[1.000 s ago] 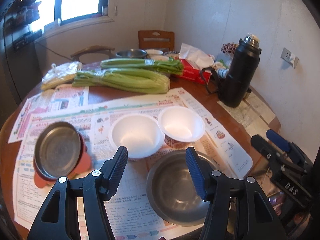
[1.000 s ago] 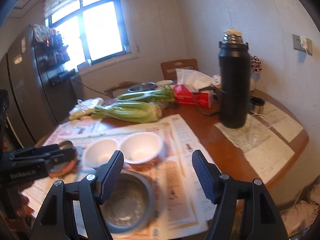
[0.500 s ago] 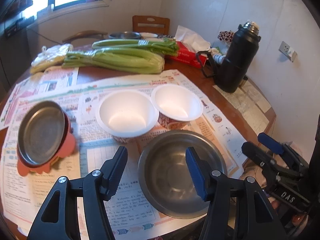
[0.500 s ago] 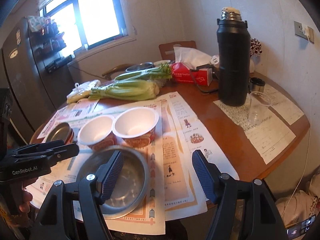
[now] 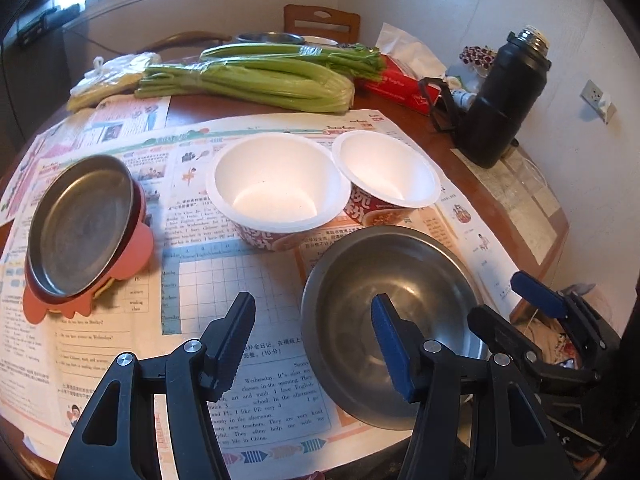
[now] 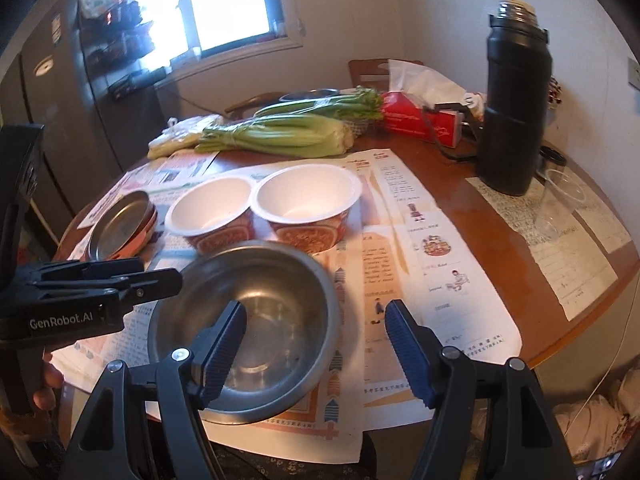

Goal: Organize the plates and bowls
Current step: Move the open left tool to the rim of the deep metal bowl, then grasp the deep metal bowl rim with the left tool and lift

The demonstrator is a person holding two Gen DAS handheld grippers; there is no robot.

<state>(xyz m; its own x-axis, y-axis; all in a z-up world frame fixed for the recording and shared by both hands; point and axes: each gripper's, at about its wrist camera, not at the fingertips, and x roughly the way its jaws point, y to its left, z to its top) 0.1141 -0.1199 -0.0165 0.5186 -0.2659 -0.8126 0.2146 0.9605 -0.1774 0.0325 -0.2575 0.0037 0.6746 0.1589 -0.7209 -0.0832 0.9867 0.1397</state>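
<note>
A large steel bowl (image 5: 394,276) (image 6: 256,300) sits on newspaper at the table's near edge. Behind it stand two white paper noodle bowls side by side, one to the left (image 5: 276,188) (image 6: 210,210) and one to the right (image 5: 388,172) (image 6: 308,198). A steel plate (image 5: 80,224) (image 6: 120,224) rests on an orange tray (image 5: 132,256) at the left. My left gripper (image 5: 312,340) is open and empty, just left of the steel bowl's near rim. My right gripper (image 6: 316,344) is open and empty, astride the steel bowl's right rim; it also shows in the left wrist view (image 5: 516,300).
Celery bunches (image 5: 256,80) (image 6: 280,136), a red tissue box (image 5: 400,80) (image 6: 420,120) and a black thermos (image 5: 504,100) (image 6: 512,100) stand at the back of the round wooden table (image 6: 460,208). A clear plastic cup (image 6: 560,200) stands at the right.
Both grippers have moved forward and lower toward the table; the steel bowl now looms larger between them. No dish has moved.
</note>
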